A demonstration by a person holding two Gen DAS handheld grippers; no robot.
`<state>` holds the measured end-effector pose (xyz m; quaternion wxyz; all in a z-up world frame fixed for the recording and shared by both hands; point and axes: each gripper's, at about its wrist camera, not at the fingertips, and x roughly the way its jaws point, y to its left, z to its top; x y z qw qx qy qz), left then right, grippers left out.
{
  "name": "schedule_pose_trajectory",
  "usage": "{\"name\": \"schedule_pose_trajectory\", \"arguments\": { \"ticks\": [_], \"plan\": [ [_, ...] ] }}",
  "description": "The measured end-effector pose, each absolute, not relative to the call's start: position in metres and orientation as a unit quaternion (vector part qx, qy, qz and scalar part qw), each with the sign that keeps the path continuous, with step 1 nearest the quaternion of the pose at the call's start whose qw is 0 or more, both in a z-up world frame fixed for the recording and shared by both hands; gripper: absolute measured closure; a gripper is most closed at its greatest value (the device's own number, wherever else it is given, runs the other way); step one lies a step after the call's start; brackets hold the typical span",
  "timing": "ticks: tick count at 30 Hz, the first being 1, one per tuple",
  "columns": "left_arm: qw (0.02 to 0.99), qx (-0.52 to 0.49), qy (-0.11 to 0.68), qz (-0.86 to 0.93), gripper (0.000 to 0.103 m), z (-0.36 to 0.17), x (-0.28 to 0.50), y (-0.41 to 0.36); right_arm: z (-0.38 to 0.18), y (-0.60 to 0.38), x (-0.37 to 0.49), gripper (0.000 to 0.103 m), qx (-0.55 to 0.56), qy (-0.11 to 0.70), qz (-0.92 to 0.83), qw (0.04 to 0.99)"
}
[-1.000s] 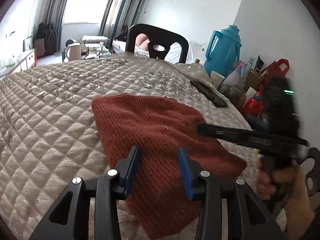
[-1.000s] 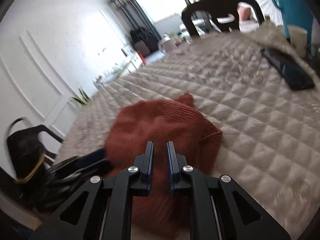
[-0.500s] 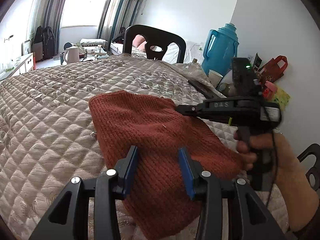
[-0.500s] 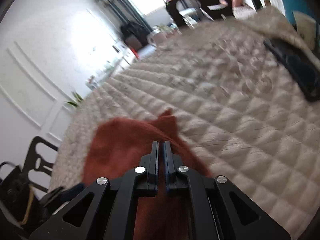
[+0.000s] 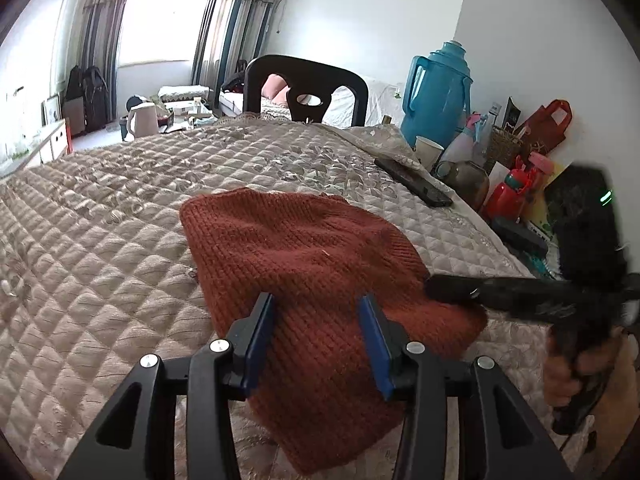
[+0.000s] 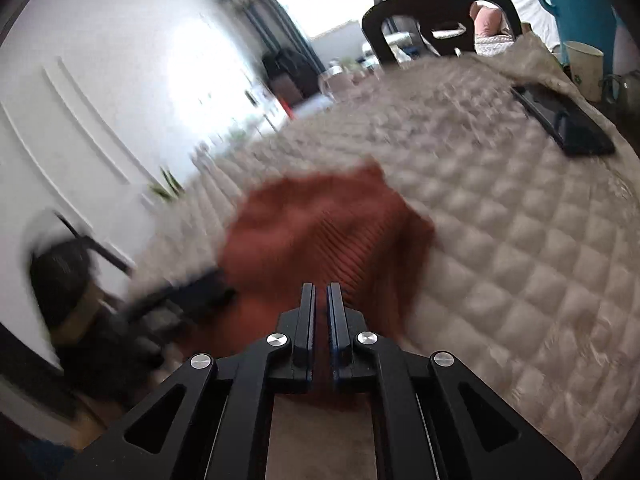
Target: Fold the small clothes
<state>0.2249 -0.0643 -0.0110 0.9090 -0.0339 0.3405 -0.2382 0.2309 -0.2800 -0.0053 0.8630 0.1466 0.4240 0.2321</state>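
A rust-red knitted garment lies folded on the quilted beige table cover; its near end hangs over the front edge. My left gripper is open just above the garment's near part, holding nothing. My right gripper reaches in from the right at the garment's right edge. In the blurred right wrist view its fingers are nearly together over the garment, with no cloth seen between them.
A black phone lies on the cover at the right. A teal thermos, paper cup, red bottles and bags crowd the right wall. A black chair stands behind the table. The left gripper shows in the right wrist view.
The right gripper swung back and down from above the garment to its right edge, letting go of the cloth. The garment's right side now lies flatter. The left gripper barely moved.
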Motion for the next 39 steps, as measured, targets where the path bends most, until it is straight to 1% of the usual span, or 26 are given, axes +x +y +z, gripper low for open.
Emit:
{"name": "schedule_pose_trajectory", "arguments": {
  "ticks": [3, 5, 6, 7, 9, 12, 15, 20, 23, 25, 28, 33, 37, 39],
  "plan": [
    [0.909, -0.044, 0.342, -0.235, 0.056, -0.003, 0.213, -0.057, -0.018, -0.304, 0.231, 0.096, 0.202, 0.422, 0.233, 0.852],
    [0.909, -0.05, 0.34, -0.237, 0.056, 0.001, 0.204, -0.052, -0.02, -0.309, 0.23, 0.094, 0.175, 0.433, 0.189, 0.864],
    [0.91, -0.051, 0.338, -0.235, 0.056, 0.002, 0.198, -0.05, -0.02, -0.31, 0.228, 0.091, 0.169, 0.437, 0.178, 0.866],
    [0.91, -0.051, 0.337, -0.234, 0.056, 0.002, 0.193, -0.049, -0.019, -0.313, 0.225, 0.091, 0.179, 0.435, 0.18, 0.864],
    [0.909, -0.05, 0.343, -0.232, 0.056, -0.002, 0.187, -0.049, -0.01, -0.315, 0.212, 0.091, 0.193, 0.416, 0.188, 0.869],
    [0.908, -0.048, 0.348, -0.229, 0.056, -0.007, 0.179, -0.051, 0.011, -0.307, 0.189, 0.091, 0.181, 0.376, 0.2, 0.887],
    [0.91, -0.048, 0.343, -0.228, 0.056, -0.003, 0.176, -0.055, 0.02, -0.293, 0.185, 0.091, 0.166, 0.358, 0.226, 0.89],
    [0.911, -0.053, 0.339, -0.227, 0.056, 0.003, 0.184, -0.063, 0.006, -0.272, 0.193, 0.091, 0.143, 0.381, 0.242, 0.881],
    [0.906, -0.03, 0.361, -0.219, 0.058, -0.013, 0.191, -0.075, -0.001, -0.269, 0.193, 0.091, 0.132, 0.383, 0.239, 0.883],
    [0.911, -0.005, 0.352, -0.216, 0.058, -0.018, 0.185, -0.083, -0.01, -0.271, 0.193, 0.097, 0.114, 0.399, 0.222, 0.882],
    [0.913, 0.026, 0.354, -0.202, 0.058, -0.018, 0.181, -0.091, -0.022, -0.284, 0.195, 0.103, 0.153, 0.412, 0.233, 0.868],
    [0.913, 0.031, 0.355, -0.198, 0.058, -0.018, 0.181, -0.092, -0.022, -0.291, 0.195, 0.103, 0.176, 0.409, 0.237, 0.863],
    [0.913, 0.032, 0.355, -0.198, 0.058, -0.018, 0.181, -0.092, -0.022, -0.309, 0.192, 0.102, 0.254, 0.391, 0.254, 0.847],
    [0.913, 0.03, 0.356, -0.199, 0.058, -0.018, 0.181, -0.093, -0.028, -0.313, 0.195, 0.103, 0.263, 0.398, 0.242, 0.845]
  ]
}}
